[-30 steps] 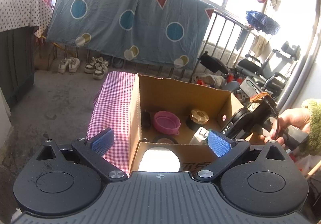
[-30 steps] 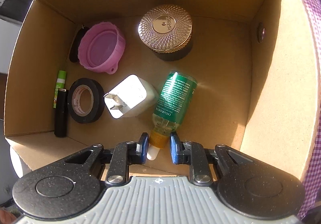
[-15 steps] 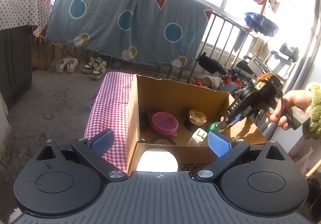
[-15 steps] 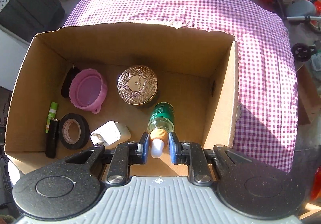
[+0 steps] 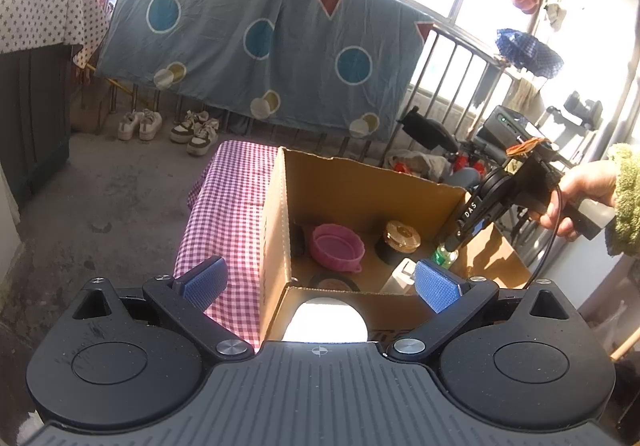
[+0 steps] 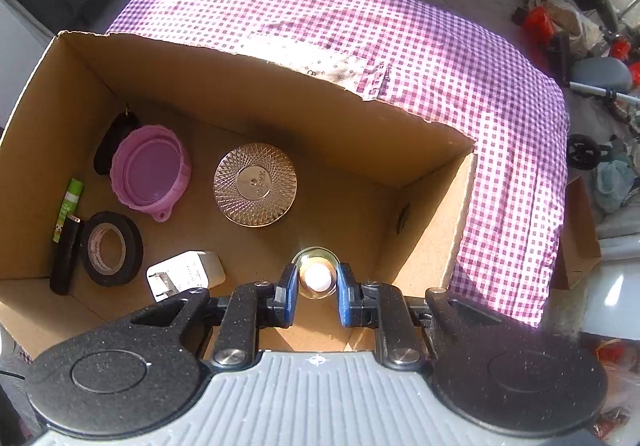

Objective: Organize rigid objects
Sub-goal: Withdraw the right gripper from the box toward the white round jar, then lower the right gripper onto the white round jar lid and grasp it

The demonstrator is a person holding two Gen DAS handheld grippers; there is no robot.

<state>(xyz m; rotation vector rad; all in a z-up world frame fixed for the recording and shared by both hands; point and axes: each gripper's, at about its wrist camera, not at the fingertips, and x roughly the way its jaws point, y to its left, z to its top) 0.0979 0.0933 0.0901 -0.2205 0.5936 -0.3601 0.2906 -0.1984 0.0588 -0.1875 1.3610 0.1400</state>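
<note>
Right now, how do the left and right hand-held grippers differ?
The left hand-held gripper has its blue pads spread wide with nothing between them; the right hand-held gripper is clamped on the white-capped green bottle. The left one sits outside the brown cardboard box, aimed across it; the right one points steeply down into it. Both have blue pads on black fingers.

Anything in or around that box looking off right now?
The cardboard box's far rim is ragged and torn. Otherwise only the green bottle is off the floor, hanging by its cap in the right gripper; no spills visible.
</note>
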